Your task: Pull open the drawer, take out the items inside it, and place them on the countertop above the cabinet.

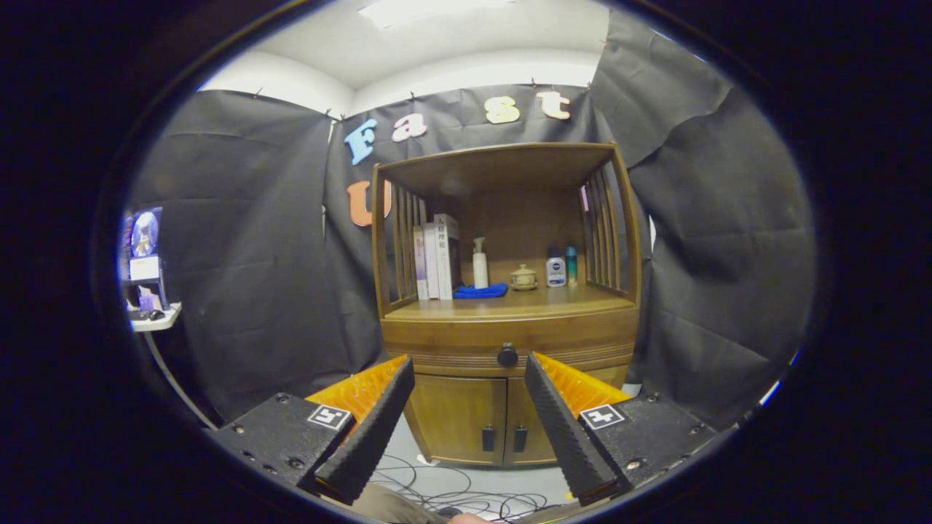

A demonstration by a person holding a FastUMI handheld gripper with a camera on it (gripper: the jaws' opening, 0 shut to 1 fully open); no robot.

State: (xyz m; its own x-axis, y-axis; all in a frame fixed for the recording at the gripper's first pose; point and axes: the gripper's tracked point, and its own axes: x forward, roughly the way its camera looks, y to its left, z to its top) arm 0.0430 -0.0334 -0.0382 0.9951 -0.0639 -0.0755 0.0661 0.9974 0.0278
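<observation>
While the drawer point(510, 342) sits closed (knob point(507, 356) at twelve o'clock, beyond the fingers), the gripper point(468, 367) gapes wide, holding nothing.

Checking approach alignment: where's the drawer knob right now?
In the gripper view, the drawer knob sits centred on the closed drawer front, beyond the open fingers, above the two cabinet doors.

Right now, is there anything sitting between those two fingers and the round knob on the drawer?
Nothing visible stands in the way. The gripper is open and empty, and the drawer knob sits beyond the fingertips, lined up with the gap between them. The drawer is closed; the books and bottles stand higher up, on the countertop.
</observation>
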